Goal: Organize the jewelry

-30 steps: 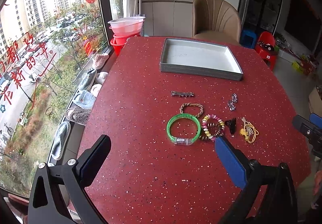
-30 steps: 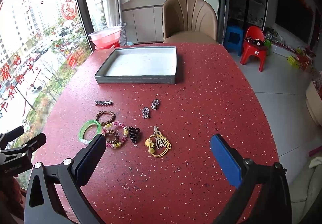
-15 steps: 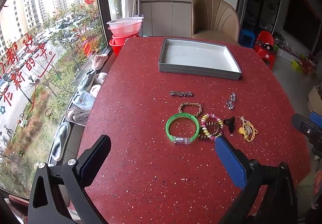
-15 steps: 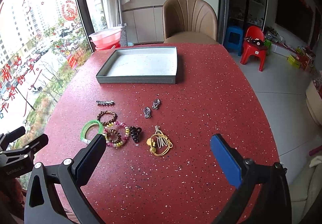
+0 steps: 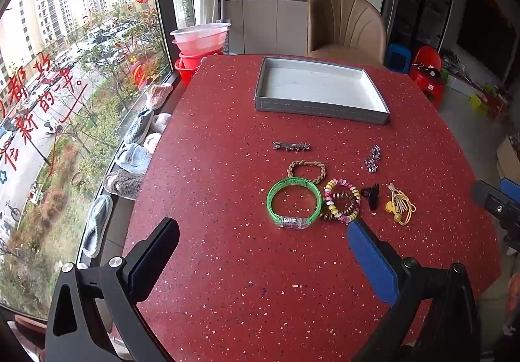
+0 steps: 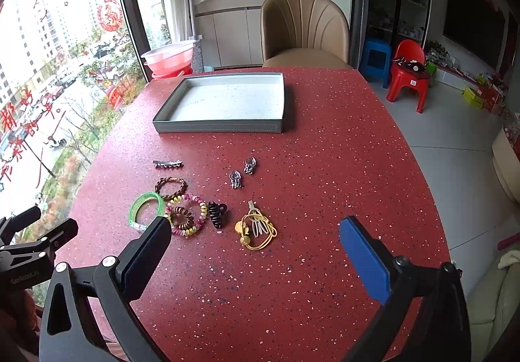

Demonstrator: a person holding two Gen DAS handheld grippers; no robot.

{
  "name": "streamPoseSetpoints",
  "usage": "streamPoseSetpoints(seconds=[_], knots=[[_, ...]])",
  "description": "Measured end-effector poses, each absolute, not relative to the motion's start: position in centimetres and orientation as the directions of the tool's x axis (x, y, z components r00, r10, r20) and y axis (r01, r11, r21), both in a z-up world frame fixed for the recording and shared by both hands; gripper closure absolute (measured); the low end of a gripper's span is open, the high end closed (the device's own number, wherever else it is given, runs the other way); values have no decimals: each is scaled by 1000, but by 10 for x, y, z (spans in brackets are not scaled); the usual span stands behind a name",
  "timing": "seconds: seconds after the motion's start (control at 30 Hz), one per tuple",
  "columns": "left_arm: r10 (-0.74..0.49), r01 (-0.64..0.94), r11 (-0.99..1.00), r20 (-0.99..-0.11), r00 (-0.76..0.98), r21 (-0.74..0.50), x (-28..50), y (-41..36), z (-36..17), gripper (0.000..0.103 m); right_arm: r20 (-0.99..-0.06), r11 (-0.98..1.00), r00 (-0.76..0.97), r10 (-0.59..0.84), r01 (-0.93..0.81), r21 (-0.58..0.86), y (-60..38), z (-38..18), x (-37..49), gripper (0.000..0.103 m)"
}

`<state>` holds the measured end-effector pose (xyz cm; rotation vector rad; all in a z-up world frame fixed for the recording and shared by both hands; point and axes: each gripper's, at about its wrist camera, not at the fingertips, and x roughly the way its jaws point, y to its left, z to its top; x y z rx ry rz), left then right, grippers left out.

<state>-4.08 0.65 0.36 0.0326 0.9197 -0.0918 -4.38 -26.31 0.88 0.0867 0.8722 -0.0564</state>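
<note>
Left hand-held gripper [image 5: 260,228] spread wide, one black pad and one blue pad, holding nothing, hovering above the red speckled table [image 5: 227,280] on the near side of the green translucent plastic bangle [image 5: 294,202]. Right hand-held gripper [image 6: 255,227] likewise spread wide and empty, above the same table, near side of the bangle cluster. Seen from the right wrist, the left hand-held gripper at the far left edge, with white lettering on its body, too small and blurred to read with confidence.

Red brush-style characters and a round red horse decal on the window glass; characters not legible enough to quote.

Shallow grey rectangular tray [image 5: 320,108] with a pale lining, well beyond the bangle toward the tan upholstered chair [image 5: 346,25], nothing visible inside it.

Jewelry loose on the table, all outside the tray: slim silver hair clip [image 5: 291,146] beyond the bangle; brown braided bracelet [image 5: 306,171] touching the bangle's far rim; pink-and-yellow beaded bracelet [image 5: 342,203] just right of the bangle, ringed around a brown spiral hair tie [image 5: 343,200]; small black claw clip [image 5: 372,194] next along; yellow cord bundle with a pale clip [image 5: 400,206] furthest right; two small silver earrings [image 5: 372,159] beyond the claw clip.

Stack of pink and red plastic basins [image 5: 200,43] off the table's far left corner, by the window.
</note>
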Motion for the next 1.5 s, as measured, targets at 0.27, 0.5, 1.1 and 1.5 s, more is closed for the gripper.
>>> streamPoseSetpoints(seconds=[0.27,0.5,1.1,1.5], knots=[[-66,98,995,-800,596,-9,-40,6,4,0,-769,995,639,-16,87,52,-263,9,-44,0],[-65,99,995,-800,596,-7,-39,5,3,0,-771,995,637,-15,87,52,-263,9,-45,0],[-66,109,994,-808,585,-2,-38,3,1,0,-777,994,630,-21,94,49,-268,7,-46,0],[-66,110,994,-809,584,-2,-38,4,1,0,-779,994,627,-21,93,48,-268,9,-45,0]])
